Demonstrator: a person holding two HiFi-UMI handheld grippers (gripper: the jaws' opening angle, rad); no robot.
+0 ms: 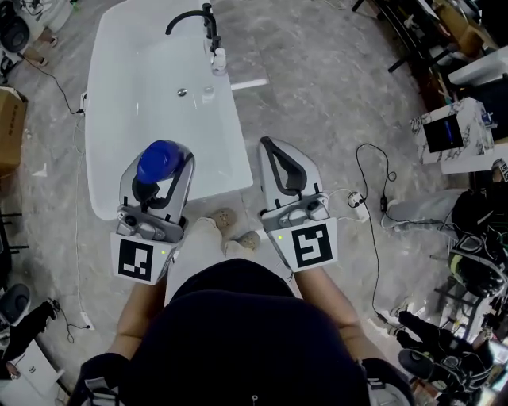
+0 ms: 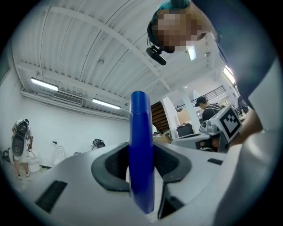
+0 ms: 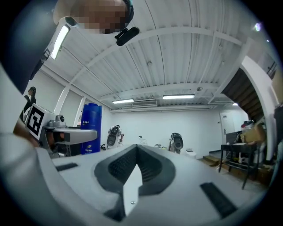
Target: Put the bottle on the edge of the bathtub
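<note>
The blue bottle (image 1: pixel 161 161) stands upright between the jaws of my left gripper (image 1: pixel 164 158), which is shut on it. In the head view it hangs over the near end of the white bathtub (image 1: pixel 159 71). In the left gripper view the bottle (image 2: pixel 141 123) fills the middle, and the dark pads (image 2: pixel 117 165) press on both its sides. My right gripper (image 1: pixel 266 145) is shut and holds nothing; it is just right of the tub's near corner, above the floor. Its jaws (image 3: pixel 136 148) meet at the tips in the right gripper view, where the bottle (image 3: pixel 90 128) shows at the left.
A black faucet (image 1: pixel 194 17) and a small clear bottle (image 1: pixel 218 60) sit at the tub's far right rim. A power strip with cable (image 1: pixel 357 202) lies on the marble floor at the right. A cardboard box (image 1: pixel 9 127) stands at the left, clutter at the right edge.
</note>
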